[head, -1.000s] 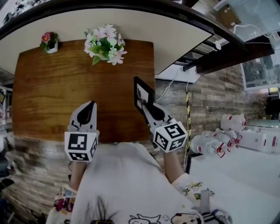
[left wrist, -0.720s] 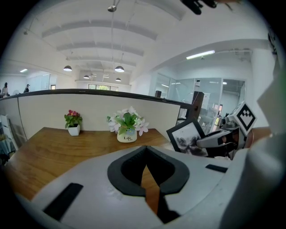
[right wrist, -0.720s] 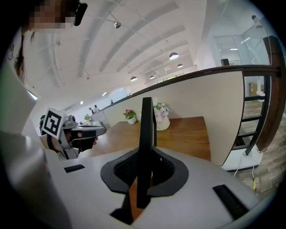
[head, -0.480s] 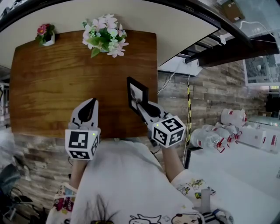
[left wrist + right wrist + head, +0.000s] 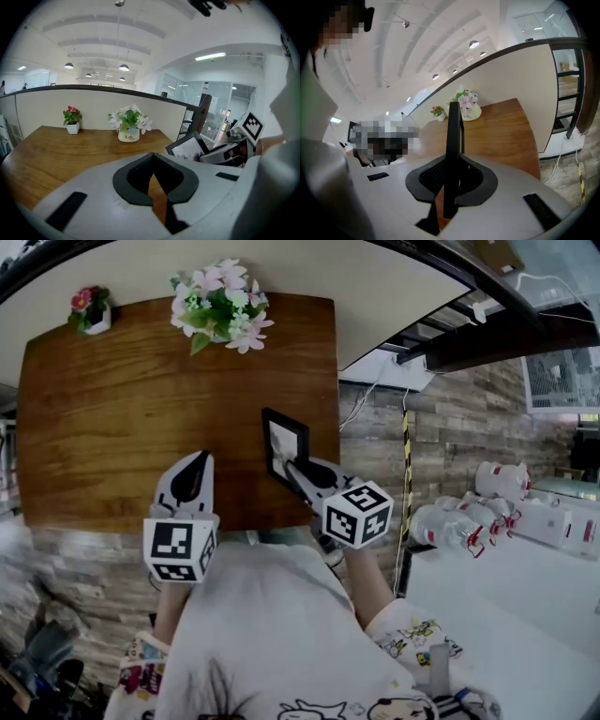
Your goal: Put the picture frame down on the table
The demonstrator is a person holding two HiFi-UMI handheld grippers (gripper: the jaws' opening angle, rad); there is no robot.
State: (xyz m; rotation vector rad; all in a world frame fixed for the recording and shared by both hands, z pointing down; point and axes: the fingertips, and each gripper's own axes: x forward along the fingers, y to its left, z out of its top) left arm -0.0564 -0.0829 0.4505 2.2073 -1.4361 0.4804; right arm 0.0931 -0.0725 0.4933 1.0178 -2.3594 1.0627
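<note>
A black picture frame (image 5: 283,443) with a pale picture in it stands on edge over the right part of the wooden table (image 5: 122,409). My right gripper (image 5: 298,471) is shut on its near edge. The right gripper view shows the picture frame (image 5: 453,140) edge-on, a thin black bar running up from between the jaws. The left gripper view shows the picture frame (image 5: 187,147) tilted at the right, with the right gripper behind it. My left gripper (image 5: 192,474) hovers over the table's near edge, shut with nothing in it.
A white pot of pale flowers (image 5: 220,307) stands at the table's far edge, a small pot with red flowers (image 5: 87,308) at the far left corner. Beyond the table's right edge the brick-patterned floor (image 5: 450,437) drops away, with white bottles (image 5: 469,526) on a white surface.
My right gripper has carried the picture frame leftward and slightly nearer, from the table's right edge to over the tabletop. The left gripper has barely moved.
</note>
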